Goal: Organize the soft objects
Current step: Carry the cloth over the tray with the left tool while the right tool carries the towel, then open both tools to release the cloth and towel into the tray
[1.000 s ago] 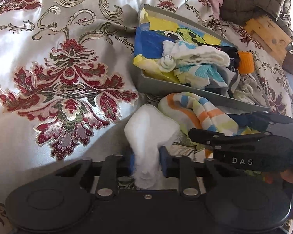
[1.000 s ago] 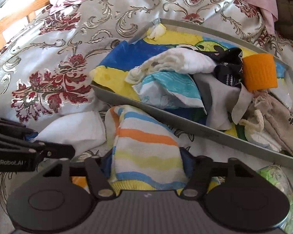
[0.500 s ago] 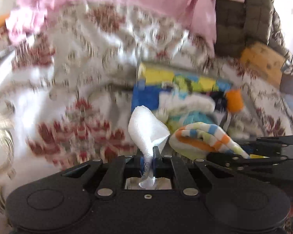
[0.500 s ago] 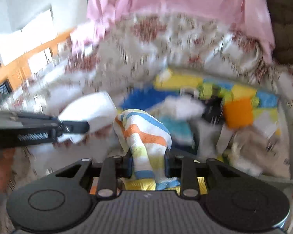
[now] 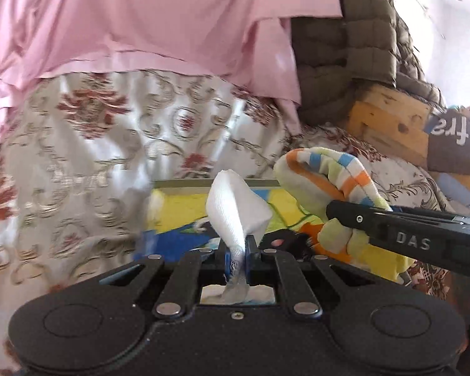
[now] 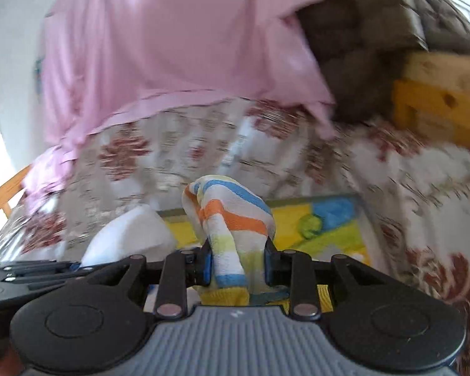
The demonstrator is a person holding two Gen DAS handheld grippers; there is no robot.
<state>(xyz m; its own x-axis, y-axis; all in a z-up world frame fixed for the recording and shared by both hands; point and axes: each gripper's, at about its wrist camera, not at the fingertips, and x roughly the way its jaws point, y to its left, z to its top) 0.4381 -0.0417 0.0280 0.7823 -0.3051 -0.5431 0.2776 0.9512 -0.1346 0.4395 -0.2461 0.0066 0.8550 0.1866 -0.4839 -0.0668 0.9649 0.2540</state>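
My left gripper [image 5: 237, 250] is shut on a white gauze cloth [image 5: 235, 213] and holds it up over the grey tray [image 5: 185, 183]. My right gripper [image 6: 237, 266] is shut on a striped cloth [image 6: 232, 219] with orange, blue and yellow bands, also lifted over the tray [image 6: 362, 219]. The striped cloth [image 5: 332, 175] and the right gripper's side show at the right of the left wrist view. The white cloth [image 6: 128, 238] shows at the left of the right wrist view. The tray holds a yellow and blue towel [image 6: 322, 219].
A floral satin bedspread [image 5: 109, 144] covers the bed. A pink sheet [image 5: 159, 18] and an olive quilted blanket [image 5: 347, 37] hang at the back. A wooden block [image 5: 388, 122] lies at the right.
Both grippers closed on their cloths on the bedspread, lifted them and carried them forward over the tray. The views have tilted up toward the pink sheet.
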